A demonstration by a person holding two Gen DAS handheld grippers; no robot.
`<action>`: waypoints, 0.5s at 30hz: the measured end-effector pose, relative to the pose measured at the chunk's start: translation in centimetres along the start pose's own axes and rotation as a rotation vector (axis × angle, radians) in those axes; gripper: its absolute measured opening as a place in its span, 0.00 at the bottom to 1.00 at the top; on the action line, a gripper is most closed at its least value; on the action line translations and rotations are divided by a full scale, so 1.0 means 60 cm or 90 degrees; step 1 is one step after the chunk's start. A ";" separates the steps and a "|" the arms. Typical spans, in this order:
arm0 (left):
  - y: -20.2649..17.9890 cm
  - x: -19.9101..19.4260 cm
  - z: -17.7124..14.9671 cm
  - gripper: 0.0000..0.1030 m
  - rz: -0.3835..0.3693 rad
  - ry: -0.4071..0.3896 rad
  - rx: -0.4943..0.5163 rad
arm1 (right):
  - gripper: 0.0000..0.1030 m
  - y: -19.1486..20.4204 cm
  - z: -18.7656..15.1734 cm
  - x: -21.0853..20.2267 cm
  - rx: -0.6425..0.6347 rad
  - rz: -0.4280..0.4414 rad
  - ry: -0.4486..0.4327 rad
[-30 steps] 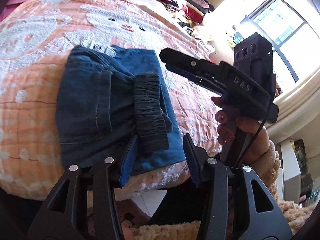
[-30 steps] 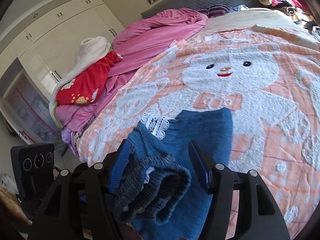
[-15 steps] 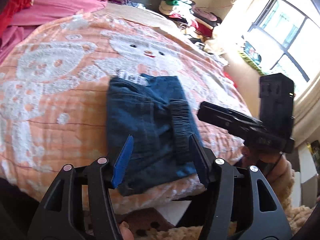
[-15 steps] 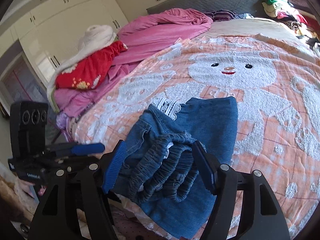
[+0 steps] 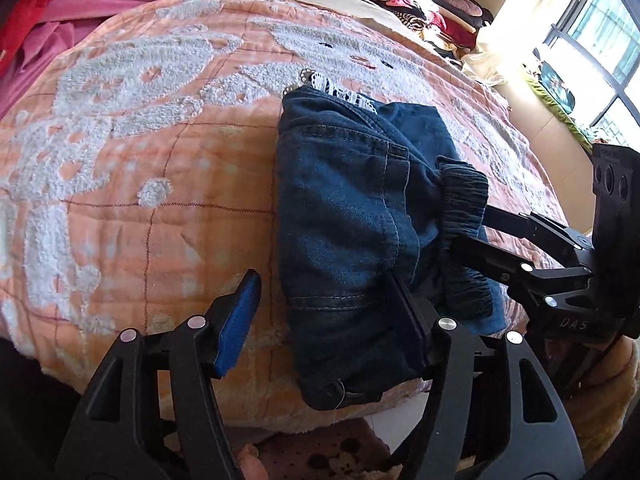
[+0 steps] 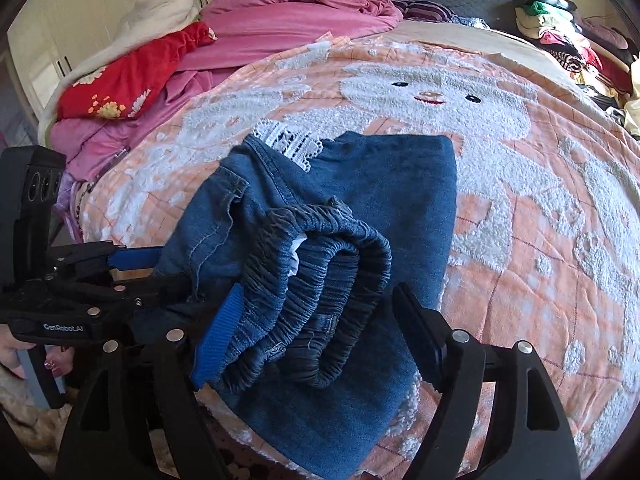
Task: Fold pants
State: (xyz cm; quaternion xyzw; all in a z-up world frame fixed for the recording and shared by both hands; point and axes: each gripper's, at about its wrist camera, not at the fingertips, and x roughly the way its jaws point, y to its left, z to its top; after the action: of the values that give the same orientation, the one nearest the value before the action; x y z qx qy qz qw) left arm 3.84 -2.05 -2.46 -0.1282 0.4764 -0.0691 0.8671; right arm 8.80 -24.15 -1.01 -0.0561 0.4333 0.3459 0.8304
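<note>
Pants: the jeans [image 5: 344, 216] lie folded into a compact bundle on the bed [image 5: 140, 184], close to its near edge, with a strip of white lace [image 6: 288, 138] poking out at the far end.
Long axis: the bundle runs from the near edge away toward the far side of the bed; the gathered waistband [image 6: 320, 288] is piled on top at the near right.
Left gripper [image 5: 326, 322]: fingers spread and widening; the near left corner of the bundle sits between them, though whether the right finger touches the cloth is hard to tell.
Right gripper [image 6: 320, 336]: fingers also widening, straddling the waistband; the left pad [image 6: 218, 334] looks to brush the denim, the right one stands clear.
Which hand is nearer: both sit at the near end, left on the left corner, right over the waistband.
Judgement: the fold looks nearly done; a release or a final tidy of the waistband seems next.
</note>
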 end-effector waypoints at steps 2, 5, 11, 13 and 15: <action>-0.004 -0.008 0.001 0.54 0.001 -0.006 0.002 | 0.74 0.000 0.002 -0.018 0.005 -0.005 -0.021; -0.008 -0.021 0.003 0.54 0.003 -0.015 0.002 | 0.77 -0.007 0.003 -0.046 0.026 -0.010 -0.050; -0.018 -0.047 0.013 0.57 0.000 -0.041 0.005 | 0.78 -0.018 0.005 -0.095 0.052 -0.021 -0.096; -0.022 -0.055 0.016 0.59 -0.002 -0.050 0.008 | 0.81 -0.020 0.007 -0.109 0.055 -0.027 -0.110; -0.024 -0.061 0.020 0.61 0.002 -0.058 0.010 | 0.82 -0.022 0.008 -0.120 0.057 -0.031 -0.120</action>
State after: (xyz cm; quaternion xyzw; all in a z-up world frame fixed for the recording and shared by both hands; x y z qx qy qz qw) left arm 2.91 -2.37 1.52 -0.1234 0.4360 -0.0657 0.8890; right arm 7.15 -28.74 4.47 0.0035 0.3670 0.3099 0.8771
